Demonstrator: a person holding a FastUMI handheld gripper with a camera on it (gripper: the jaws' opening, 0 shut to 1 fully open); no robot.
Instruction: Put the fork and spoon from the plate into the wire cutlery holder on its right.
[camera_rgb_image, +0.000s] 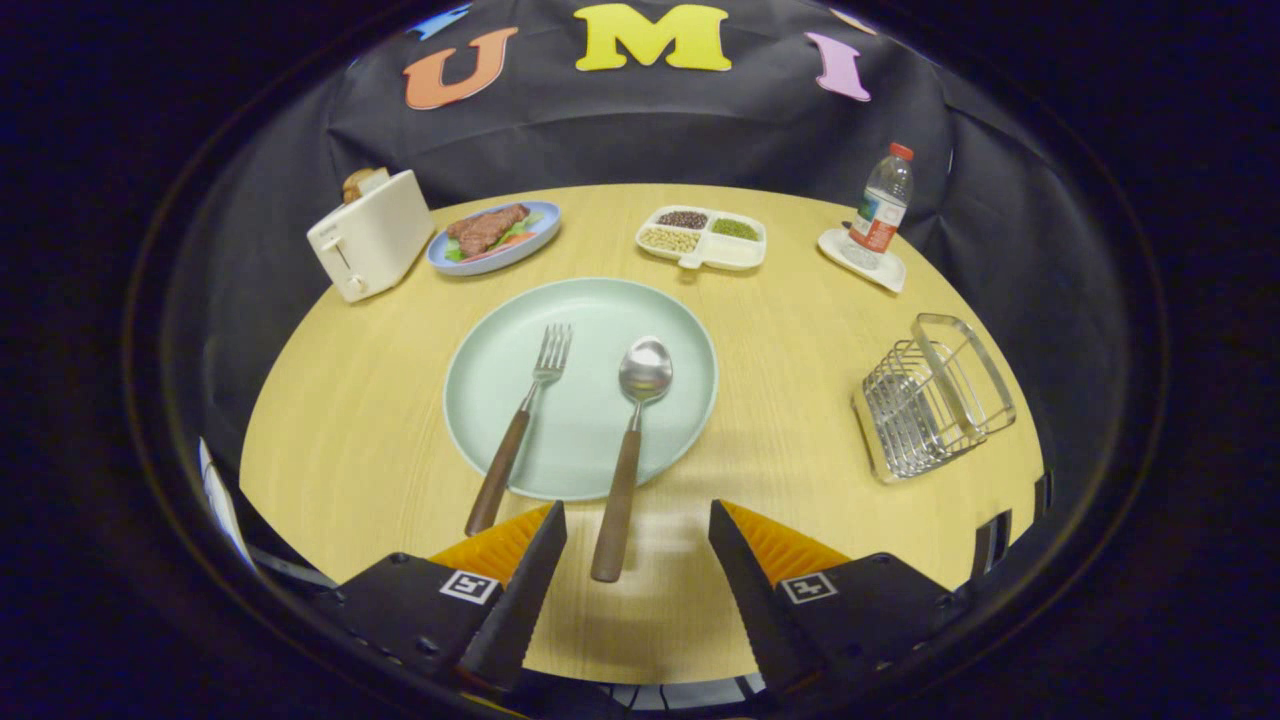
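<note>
Gripper (637, 520) with jaws spread wide and empty above the bench (800, 330); the spoon (632, 440) handle lies between them. Fork (522, 425) and spoon rest on the plate (480, 330) (handles overhanging); wire cutlery holder (932, 395) stands right. Centre on the handle before closing.

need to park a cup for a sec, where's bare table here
Bare wood lies between the plate and the wire holder, and left of the plate below the toaster. The far edge is crowded: toaster, food plate, divided tray, bottle. The open gripper straddles the spoon handle; the fork is alongside.
</note>
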